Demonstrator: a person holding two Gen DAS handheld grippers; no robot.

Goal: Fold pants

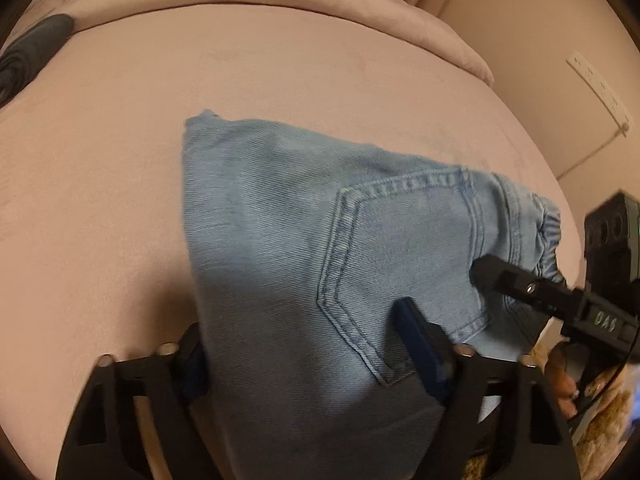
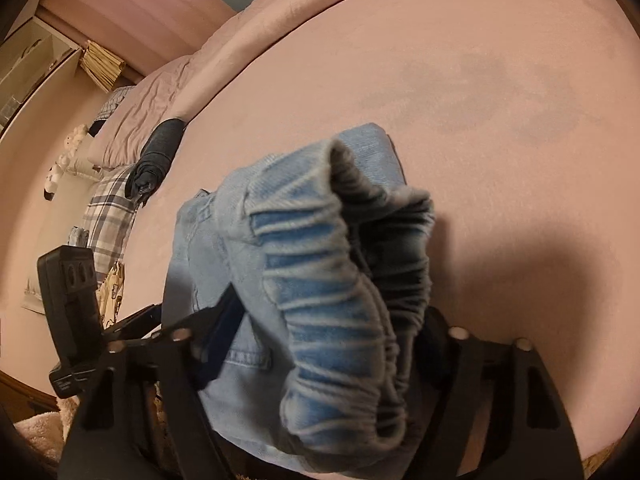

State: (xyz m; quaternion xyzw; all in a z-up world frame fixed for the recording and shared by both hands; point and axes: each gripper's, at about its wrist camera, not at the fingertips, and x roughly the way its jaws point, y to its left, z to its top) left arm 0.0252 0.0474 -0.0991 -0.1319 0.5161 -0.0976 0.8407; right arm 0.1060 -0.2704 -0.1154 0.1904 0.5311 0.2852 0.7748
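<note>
The light blue denim pants (image 1: 304, 248) lie folded into a compact bundle on the pink bed sheet (image 1: 100, 184), held at the near edge of the bed by both of my tongs. The back pocket (image 1: 404, 268), outlined with double stitching, faces up in the left wrist view, and the gathered elastic waistband (image 2: 332, 300) bunches toward the right wrist camera, its opening showing a dark interior. My left gripper (image 1: 304, 344) straddles the near end of the bundle: one blue-padded finger (image 1: 420, 344) presses on the top of the denim beside the pocket corner, the other finger sits at the left edge of the cloth, so this gripper is closed on the pants. My right gripper (image 2: 324, 340) has the waistband between its fingers, the left blue pad (image 2: 224, 332) lying against the denim and the right finger mostly hidden behind the gathers; it too grips the pants. In the left wrist view the black tip of my right gripper rests on the cloth near the waistband. Farther out, a dark grey rolled garment (image 2: 158, 152) lies at the edge of the sheet, beside a plaid pillow (image 2: 108, 212) and a folded pink duvet (image 1: 248, 4).
</note>
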